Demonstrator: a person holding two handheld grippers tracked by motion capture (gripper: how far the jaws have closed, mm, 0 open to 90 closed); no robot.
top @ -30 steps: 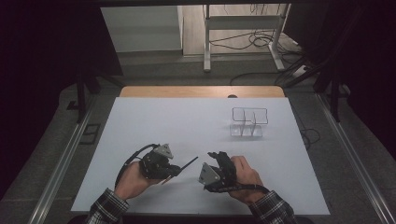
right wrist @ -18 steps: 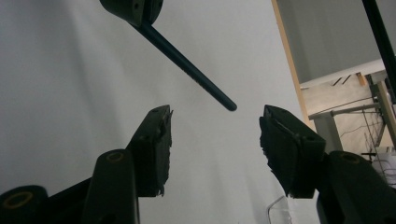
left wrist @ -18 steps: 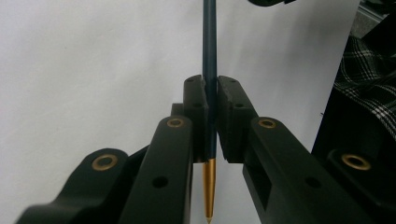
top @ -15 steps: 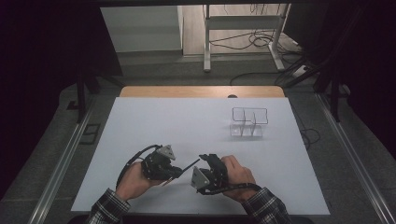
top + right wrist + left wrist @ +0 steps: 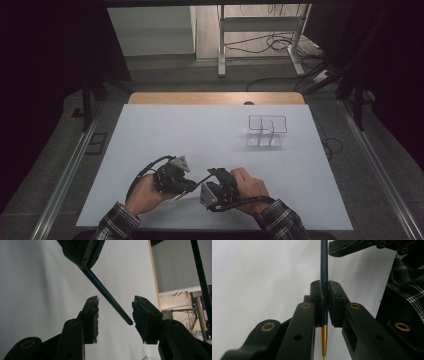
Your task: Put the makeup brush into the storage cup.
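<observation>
A thin dark blue pen (image 5: 324, 265) with a gold tip runs straight up between my left gripper's (image 5: 325, 287) pads, which are shut on its shaft. In the high view that left gripper (image 5: 191, 185) sits near the table's front edge, and the pen (image 5: 201, 179) slants up to the right from it. My right gripper (image 5: 214, 174) faces it from the right. In the right gripper view the pen's (image 5: 107, 296) blunt end hangs between the right gripper's (image 5: 115, 307) jaws, close to the right-hand pad. Those jaws have just been closing, and a gap still shows on the left side.
A clear plastic holder (image 5: 267, 131) with compartments stands at the back right of the white table (image 5: 200, 130). A wooden strip (image 5: 215, 98) runs along the far edge. Metal rails flank the table, and cables lie on the floor beyond it.
My right gripper has shifted left toward the left gripper, so its jaws now straddle the pen's free end, and they have narrowed. The left gripper and the pen have stayed put.
</observation>
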